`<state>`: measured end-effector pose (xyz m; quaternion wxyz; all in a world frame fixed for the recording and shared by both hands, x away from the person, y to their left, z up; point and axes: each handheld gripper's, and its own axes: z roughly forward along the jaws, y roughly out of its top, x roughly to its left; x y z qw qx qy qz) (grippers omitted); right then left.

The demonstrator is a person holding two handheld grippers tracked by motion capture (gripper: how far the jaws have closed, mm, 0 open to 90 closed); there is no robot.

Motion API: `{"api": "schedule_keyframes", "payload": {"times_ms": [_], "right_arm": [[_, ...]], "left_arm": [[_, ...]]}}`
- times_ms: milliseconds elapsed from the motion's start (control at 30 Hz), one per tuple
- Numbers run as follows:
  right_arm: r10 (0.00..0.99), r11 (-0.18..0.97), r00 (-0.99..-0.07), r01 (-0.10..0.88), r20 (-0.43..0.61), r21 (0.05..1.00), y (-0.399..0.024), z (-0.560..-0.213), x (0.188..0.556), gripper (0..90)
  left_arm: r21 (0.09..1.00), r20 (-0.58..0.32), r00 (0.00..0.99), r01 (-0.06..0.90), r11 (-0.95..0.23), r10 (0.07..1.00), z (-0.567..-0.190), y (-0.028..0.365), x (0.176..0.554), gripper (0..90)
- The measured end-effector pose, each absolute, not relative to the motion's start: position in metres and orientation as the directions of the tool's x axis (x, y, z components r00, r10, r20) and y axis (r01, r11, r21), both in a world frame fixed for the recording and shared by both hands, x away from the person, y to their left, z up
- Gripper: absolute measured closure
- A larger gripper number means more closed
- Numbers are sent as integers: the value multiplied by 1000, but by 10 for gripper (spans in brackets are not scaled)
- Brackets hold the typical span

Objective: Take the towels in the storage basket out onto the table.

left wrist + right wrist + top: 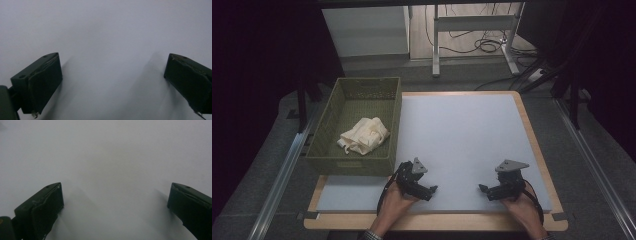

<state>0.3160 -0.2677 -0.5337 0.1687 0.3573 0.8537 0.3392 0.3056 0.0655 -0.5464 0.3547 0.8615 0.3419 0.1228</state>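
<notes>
A crumpled cream cloth (364, 135) lies inside an olive woven basket (346, 159) at the left of the table. My left gripper (433, 189) rests low over the pale grey mat (462, 130) near the front edge, just right of the basket's near corner, pointing toward the middle. My right gripper (482, 188) faces it from the right, a short gap between the two. In the left gripper view the left gripper (112, 75) stands open over bare mat. In the right gripper view the right gripper (115, 200) is also wide apart with nothing between the pads.
The mat covers a wooden tabletop (432, 222) whose rim shows at the front and right. Metal rails (282, 175) run along both sides on the floor. Beyond the table stand a desk frame (472, 30) and loose cables (487, 46).
</notes>
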Motion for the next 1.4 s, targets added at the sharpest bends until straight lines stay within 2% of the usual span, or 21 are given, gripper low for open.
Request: {"api": "schedule_keyframes", "payload": {"times_ms": [1400], "right_arm": [[725, 512, -688, 496, -42, 701, -268, -534, 316, 6]], "left_arm": [[685, -47, 735, 517, -513, 677, -543, 65, 307, 22]]}}
